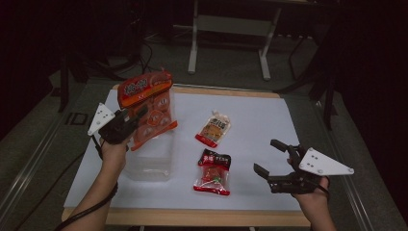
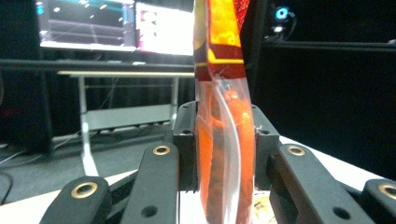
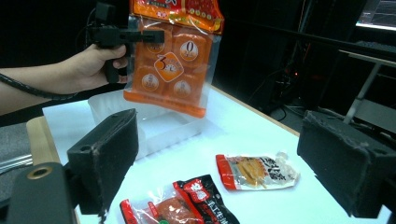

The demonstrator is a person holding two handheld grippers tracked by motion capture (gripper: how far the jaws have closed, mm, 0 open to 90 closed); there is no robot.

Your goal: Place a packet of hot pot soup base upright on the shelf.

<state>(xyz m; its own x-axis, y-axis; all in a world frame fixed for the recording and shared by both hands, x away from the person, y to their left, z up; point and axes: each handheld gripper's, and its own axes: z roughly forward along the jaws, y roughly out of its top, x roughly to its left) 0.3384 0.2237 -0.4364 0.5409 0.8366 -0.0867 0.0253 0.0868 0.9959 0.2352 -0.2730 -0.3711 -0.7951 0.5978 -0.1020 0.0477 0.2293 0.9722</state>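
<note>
Between the jaws of the left gripper (image 1: 137,115), a large orange snack bag (image 1: 149,108) hangs clamped, held just above the clear plastic bin (image 1: 149,166) below it. The bag is lifted but not yet lowered in. Ahead of the right gripper (image 1: 270,158), whose jaws stand wide apart and empty, 2 smaller packets lie on the white table (image 1: 260,115): a red-and-black packet (image 1: 213,172) and a pale snack pouch (image 1: 214,129).

Dim all round, brightest on the white table top (image 1: 250,115), lit from above. Black beyond the table edges, soft grain in the high view. Glare on the orange snack bag (image 3: 173,60) (glossy film). Blurred near jaws in both gripper views; washed-out, glowing monitor screens (image 2: 112,25) behind.
</note>
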